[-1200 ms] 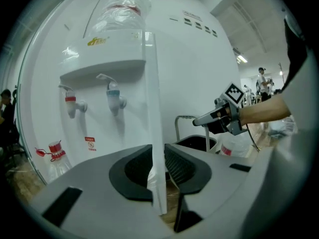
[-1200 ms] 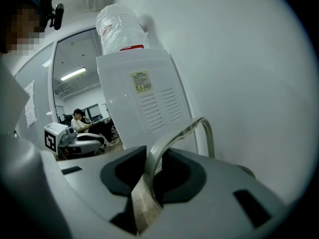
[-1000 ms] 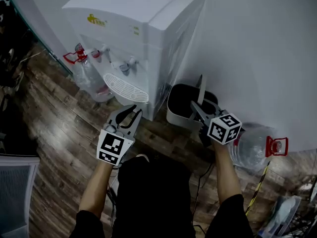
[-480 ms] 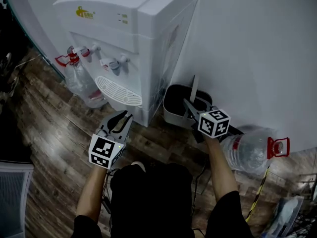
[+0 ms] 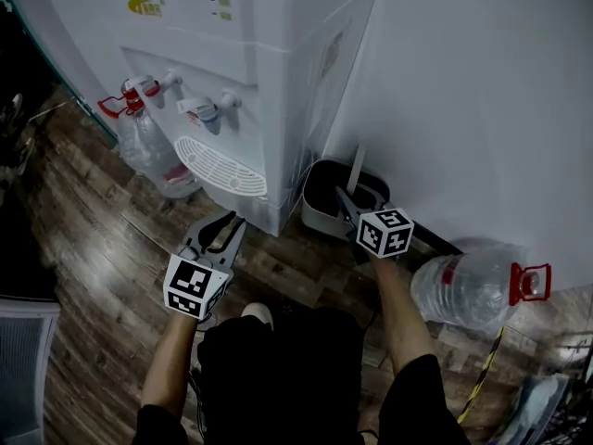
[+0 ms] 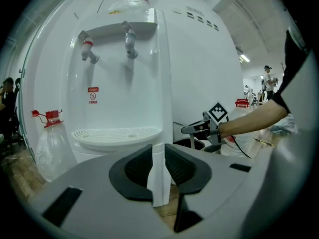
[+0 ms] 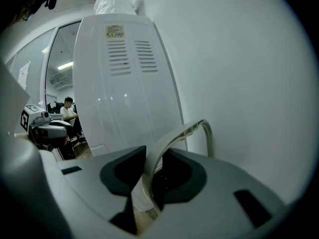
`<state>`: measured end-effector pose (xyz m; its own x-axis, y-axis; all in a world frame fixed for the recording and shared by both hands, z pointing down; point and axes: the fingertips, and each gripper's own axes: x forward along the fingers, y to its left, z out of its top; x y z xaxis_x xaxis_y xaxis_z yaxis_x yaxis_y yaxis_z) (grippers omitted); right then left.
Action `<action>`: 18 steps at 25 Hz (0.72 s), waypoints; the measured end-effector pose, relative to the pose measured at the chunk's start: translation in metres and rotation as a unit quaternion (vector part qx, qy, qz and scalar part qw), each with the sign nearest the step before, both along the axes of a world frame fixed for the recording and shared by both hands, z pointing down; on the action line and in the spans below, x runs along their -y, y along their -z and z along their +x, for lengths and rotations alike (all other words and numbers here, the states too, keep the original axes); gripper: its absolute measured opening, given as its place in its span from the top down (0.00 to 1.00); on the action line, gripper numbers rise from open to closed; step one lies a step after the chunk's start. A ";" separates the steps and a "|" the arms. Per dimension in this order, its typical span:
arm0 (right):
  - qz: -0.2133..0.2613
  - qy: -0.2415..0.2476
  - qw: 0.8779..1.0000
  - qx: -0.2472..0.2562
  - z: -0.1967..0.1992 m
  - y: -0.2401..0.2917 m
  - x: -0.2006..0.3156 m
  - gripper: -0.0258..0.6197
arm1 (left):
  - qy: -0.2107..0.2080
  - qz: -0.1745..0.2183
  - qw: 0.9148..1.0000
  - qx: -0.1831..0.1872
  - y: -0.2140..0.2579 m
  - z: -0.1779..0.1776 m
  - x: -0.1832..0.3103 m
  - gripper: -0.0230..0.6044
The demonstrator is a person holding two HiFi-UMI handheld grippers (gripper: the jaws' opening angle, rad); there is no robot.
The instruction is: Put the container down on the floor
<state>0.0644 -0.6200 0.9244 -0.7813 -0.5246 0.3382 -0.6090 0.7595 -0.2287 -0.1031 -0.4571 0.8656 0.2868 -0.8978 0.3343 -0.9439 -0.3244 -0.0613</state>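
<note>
Water dispenser, with the grey container hanging low beside it over the floor. My right hand-held gripper clamps its handle, presumably for a steady set-down. My left hand-held gripper, barely parted, holds nothing.

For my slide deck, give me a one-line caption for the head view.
Right gripper grips the handle of the grey container beside the white water dispenser; left gripper hangs empty.

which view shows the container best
The head view: the whole grey container shows beside the water dispenser, held by the right gripper. The right gripper view shows only its handle, clamped. The left gripper view shows just a bit of dark rim.
</note>
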 end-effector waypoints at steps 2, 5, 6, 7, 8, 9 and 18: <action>-0.002 -0.008 1.000 0.007 0.000 -0.010 0.001 0.79 | -0.002 -0.007 1.000 0.005 -0.007 -0.001 -0.002 0.83; -0.010 -0.011 1.000 0.001 -0.005 -0.028 0.001 0.79 | 0.003 -0.017 1.000 0.006 -0.015 -0.006 -0.006 0.83; -0.013 -0.009 1.000 -0.006 -0.007 -0.034 0.000 0.79 | 0.005 -0.019 1.000 0.005 -0.018 -0.007 -0.007 0.83; -0.016 -0.007 1.000 -0.014 -0.009 -0.041 -0.001 0.79 | 0.006 -0.021 1.000 0.005 -0.020 -0.008 -0.008 0.83; -0.020 -0.004 1.000 -0.021 -0.012 -0.048 -0.003 0.79 | 0.008 -0.023 1.000 0.006 -0.022 -0.009 -0.009 0.83; -0.023 -0.002 0.999 -0.025 -0.014 -0.054 -0.005 0.79 | 0.009 -0.024 1.000 0.007 -0.024 -0.011 -0.010 0.83; -0.048 -0.010 0.999 -0.009 -0.042 -0.071 -0.018 0.80 | 0.015 -0.034 0.999 0.009 -0.035 -0.017 -0.015 0.83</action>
<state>0.0221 -0.6015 0.9949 -0.7637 -0.5050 0.4022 -0.6292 0.7217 -0.2885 -0.1199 -0.4421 0.9011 0.2537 -0.8808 0.3997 -0.9522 -0.3001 -0.0568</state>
